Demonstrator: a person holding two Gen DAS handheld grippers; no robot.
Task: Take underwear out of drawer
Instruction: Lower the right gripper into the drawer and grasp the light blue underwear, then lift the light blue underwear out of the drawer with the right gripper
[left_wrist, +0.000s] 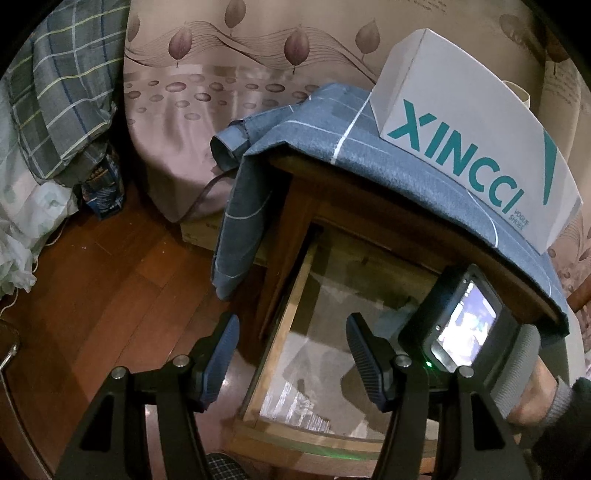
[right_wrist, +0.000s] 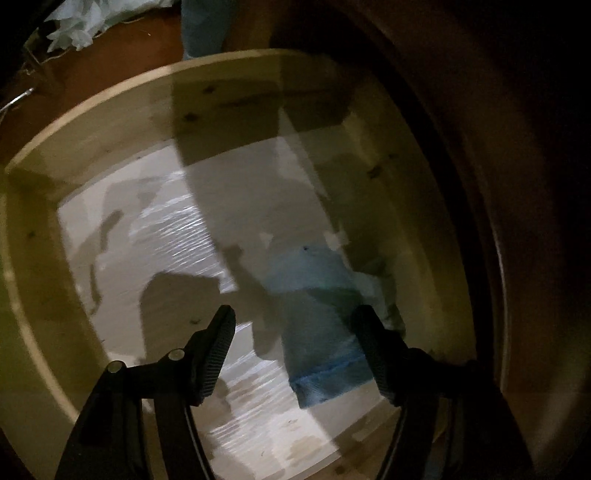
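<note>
The wooden drawer (left_wrist: 284, 317) of a small cabinet stands pulled open. In the right wrist view its pale walls (right_wrist: 110, 122) surround a light liner, and folded blue underwear (right_wrist: 317, 332) lies on it at the right. My right gripper (right_wrist: 295, 317) is open inside the drawer, just above the underwear, its right finger (right_wrist: 373, 354) over the cloth's right edge. It shows in the left wrist view as a camera unit (left_wrist: 461, 325) held by a hand. My left gripper (left_wrist: 291, 332) is open and empty above the drawer's left front corner.
A grey-blue cloth (left_wrist: 295, 147) covers the cabinet top, with a white XINCCI shoe box (left_wrist: 472, 147) on it. A bed with a pink patterned cover (left_wrist: 207, 96) and a plaid pillow (left_wrist: 62, 96) stand behind. The wooden floor (left_wrist: 110, 280) lies to the left.
</note>
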